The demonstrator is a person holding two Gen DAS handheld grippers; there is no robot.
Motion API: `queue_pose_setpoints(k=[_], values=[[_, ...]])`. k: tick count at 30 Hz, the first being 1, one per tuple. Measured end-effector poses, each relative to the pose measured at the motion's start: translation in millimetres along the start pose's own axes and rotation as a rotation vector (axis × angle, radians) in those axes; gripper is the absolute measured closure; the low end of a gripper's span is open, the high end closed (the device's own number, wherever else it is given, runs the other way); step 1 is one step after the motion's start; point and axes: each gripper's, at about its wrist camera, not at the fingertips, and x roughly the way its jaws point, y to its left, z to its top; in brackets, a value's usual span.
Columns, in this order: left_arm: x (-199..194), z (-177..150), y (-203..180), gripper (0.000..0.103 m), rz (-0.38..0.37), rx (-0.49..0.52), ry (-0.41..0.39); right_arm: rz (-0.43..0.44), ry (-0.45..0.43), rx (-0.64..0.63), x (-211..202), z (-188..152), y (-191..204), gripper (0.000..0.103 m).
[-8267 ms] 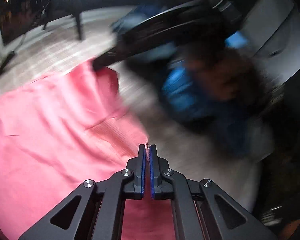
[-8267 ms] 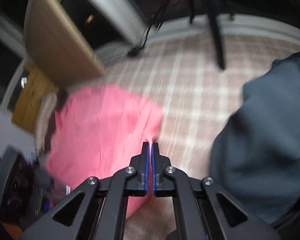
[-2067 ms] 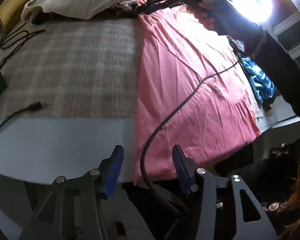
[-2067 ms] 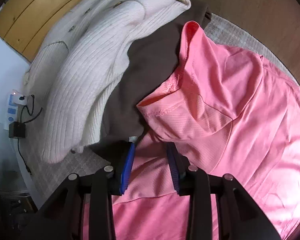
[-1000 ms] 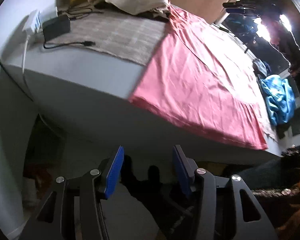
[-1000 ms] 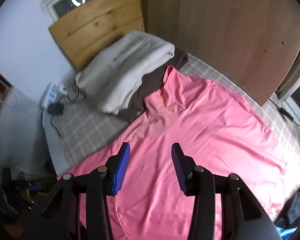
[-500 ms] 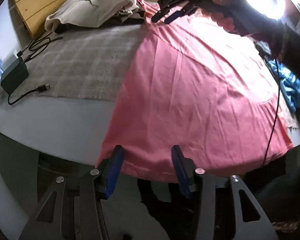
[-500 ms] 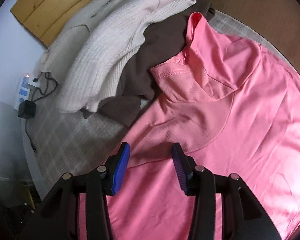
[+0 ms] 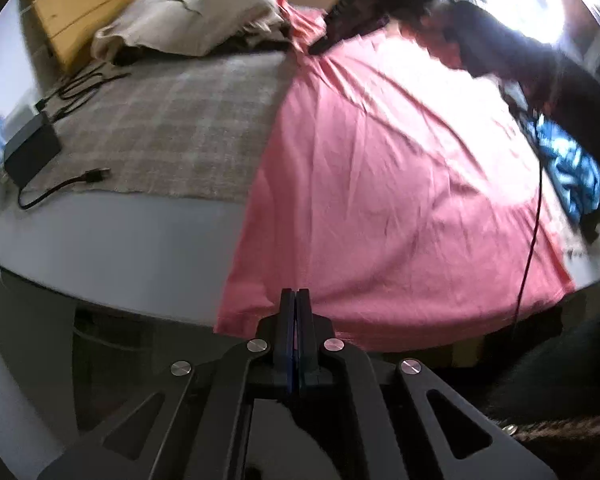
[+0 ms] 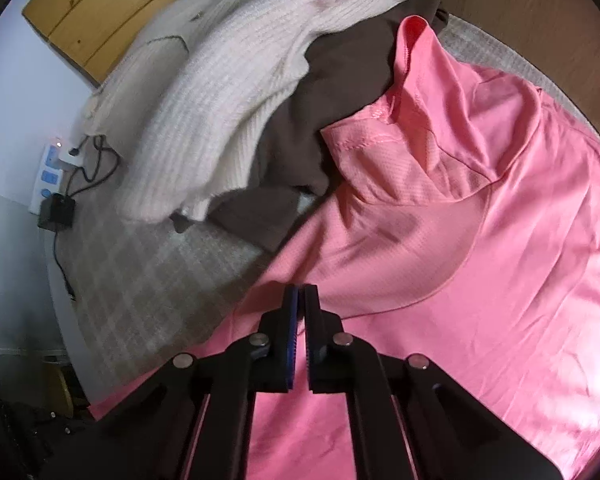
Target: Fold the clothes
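Observation:
A pink garment [image 9: 388, 184] lies spread flat on a bed, its near hem hanging over the edge. My left gripper [image 9: 296, 300] is shut on that near hem. In the right wrist view the same pink garment [image 10: 480, 248] shows its collar end, partly folded up against other clothes. My right gripper [image 10: 300, 296] is shut on the garment's left edge near the collar. In the left wrist view the right gripper [image 9: 340, 28] shows blurred at the far end of the garment.
A cream knit sweater [image 10: 236, 68] lies on a brown garment [image 10: 324, 92] beside the collar. A checked blanket [image 9: 172, 128] covers the bed. A black charger and cable [image 9: 32, 152] and a power strip [image 10: 54, 160] lie at the left. Blue clothing [image 9: 572, 168] sits at right.
Both grippers were open half a second ago and have closed on the pink garment, the left on the near hem, the right on the edge near the collar.

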Motion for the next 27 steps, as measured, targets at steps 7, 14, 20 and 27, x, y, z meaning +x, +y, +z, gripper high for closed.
queue_pose_setpoints(k=[7,14,20,27], values=[[-12.5,-1.9,13.9,0.103,-0.011,-0.046,-0.032,0.071,-0.047,0.027,-11.0,7.4,12.3,0.101],[-11.9,-2.0,38.8,0.103,0.006,-0.091,-0.038,0.058,-0.071,0.008,-4.0,19.6,30.1,0.100],[-15.0,-7.7,36.2,0.103,-0.017,-0.094,-0.032,-0.105,-0.023,0.005,-12.2,12.1,26.4,0.056],[-11.7,-1.8,34.6,0.103,-0.026,-0.071,-0.024,-0.174,-0.012,0.040,6.7,21.2,17.4,0.059]])
